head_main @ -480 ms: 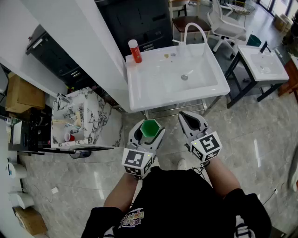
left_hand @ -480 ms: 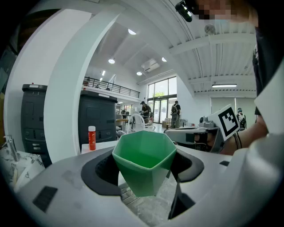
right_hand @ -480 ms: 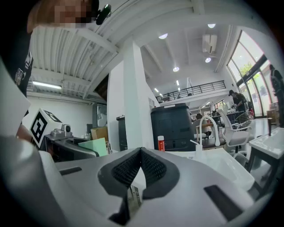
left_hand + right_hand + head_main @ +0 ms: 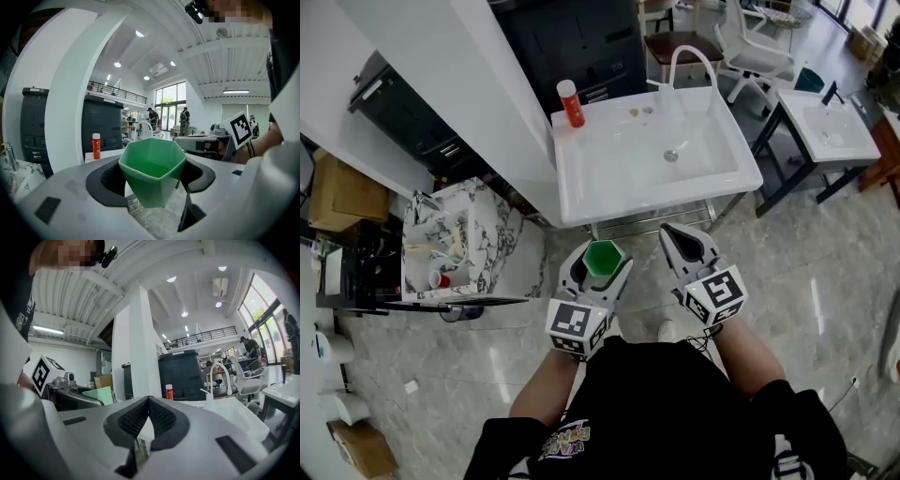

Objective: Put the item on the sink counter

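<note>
1. The left gripper [image 4: 602,257] pinched a green faceted cup [image 4: 152,174] between wide-set jaws, at lower centre of the head view.
2. The right gripper [image 4: 673,234], beside it, had its jaws pressed together.
3. The white sink counter [image 4: 581,183] lay above, apart from the cup.

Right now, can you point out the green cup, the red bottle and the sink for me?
cup [image 4: 602,258]: head view, on its green inside.
bottle [image 4: 572,105]: head view, on the middle of its red body.
sink [image 4: 656,200]: head view, on its white front rim.
</note>
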Available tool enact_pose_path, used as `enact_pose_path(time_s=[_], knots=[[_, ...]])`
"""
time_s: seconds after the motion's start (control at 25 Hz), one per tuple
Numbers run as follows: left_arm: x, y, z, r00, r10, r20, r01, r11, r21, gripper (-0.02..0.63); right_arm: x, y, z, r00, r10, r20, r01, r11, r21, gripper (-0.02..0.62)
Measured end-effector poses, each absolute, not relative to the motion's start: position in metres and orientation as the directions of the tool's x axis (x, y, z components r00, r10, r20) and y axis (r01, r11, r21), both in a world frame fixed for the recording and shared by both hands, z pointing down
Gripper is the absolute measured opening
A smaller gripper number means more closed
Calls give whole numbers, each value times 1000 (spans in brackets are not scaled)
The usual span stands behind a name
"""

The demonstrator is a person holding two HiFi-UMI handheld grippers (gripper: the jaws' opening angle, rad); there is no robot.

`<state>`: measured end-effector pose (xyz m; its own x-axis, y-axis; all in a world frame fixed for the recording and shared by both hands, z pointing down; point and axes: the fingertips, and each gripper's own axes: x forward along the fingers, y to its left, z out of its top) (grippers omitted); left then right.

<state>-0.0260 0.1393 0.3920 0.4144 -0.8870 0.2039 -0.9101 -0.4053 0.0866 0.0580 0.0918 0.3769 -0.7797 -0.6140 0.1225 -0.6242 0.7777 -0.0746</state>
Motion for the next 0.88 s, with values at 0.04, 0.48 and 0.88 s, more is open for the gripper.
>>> enact_pose_path(time_s=[0.04,0.48,0.88], knots=[[-28,138,392,416,-886,203,-909,-407,87,313,57,91,377,-778,-616,124,-626,776,-73,54],[-63,124,397,454,-866,211,-891,-443,99,314,23,75,379,-754,-643,133,-653,755,-57,54],[-117,108,402,505,-837,210,-863,-497,91,314,-28,61,379,-713,-690,124,-699,714,-49,54]])
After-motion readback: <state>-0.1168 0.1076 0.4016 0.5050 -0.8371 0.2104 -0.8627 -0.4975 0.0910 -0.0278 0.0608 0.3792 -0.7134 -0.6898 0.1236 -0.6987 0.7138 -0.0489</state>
